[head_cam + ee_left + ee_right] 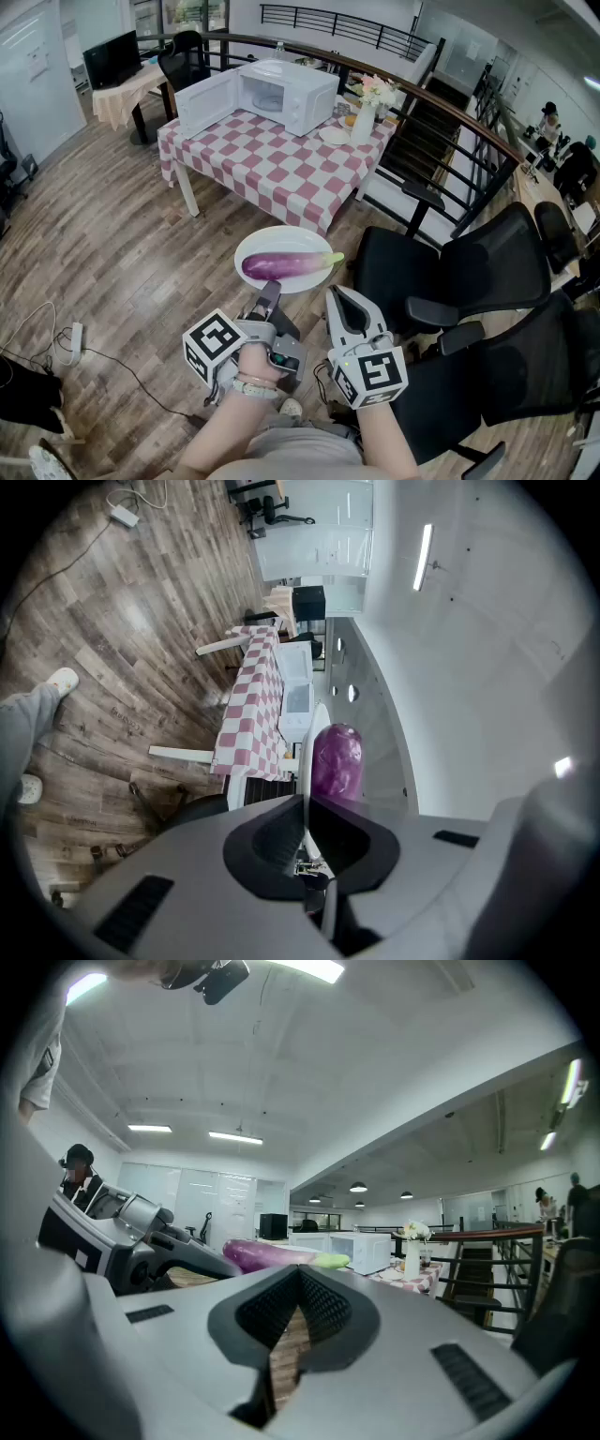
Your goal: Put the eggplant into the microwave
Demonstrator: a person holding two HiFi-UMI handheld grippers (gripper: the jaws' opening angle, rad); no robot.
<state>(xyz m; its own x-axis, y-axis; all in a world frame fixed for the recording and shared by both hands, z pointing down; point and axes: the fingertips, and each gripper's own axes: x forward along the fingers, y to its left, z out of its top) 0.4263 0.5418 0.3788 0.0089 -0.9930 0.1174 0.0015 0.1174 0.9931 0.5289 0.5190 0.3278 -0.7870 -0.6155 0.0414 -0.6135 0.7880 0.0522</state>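
Observation:
A purple eggplant (281, 265) with a green stem lies on a white plate (281, 238) held in the air over the wooden floor. My left gripper (269, 292) is shut on the plate's near rim; in the left gripper view the plate (320, 722) shows edge-on with the eggplant (336, 759) beyond the jaws (305, 803). My right gripper (343, 302) hangs just right of the plate, shut and holding nothing (300, 1274); its view shows the eggplant (272, 1255) at left. The white microwave (286, 96) stands on the checkered table (272, 164) farther ahead, with its door (204, 101) swung open.
Black office chairs (469, 272) stand close on the right. A vase of flowers (366, 117) and small dishes sit on the table's right end. A dark railing (450, 141) and stairs run behind it. A cable and power strip (75, 337) lie on the floor at left.

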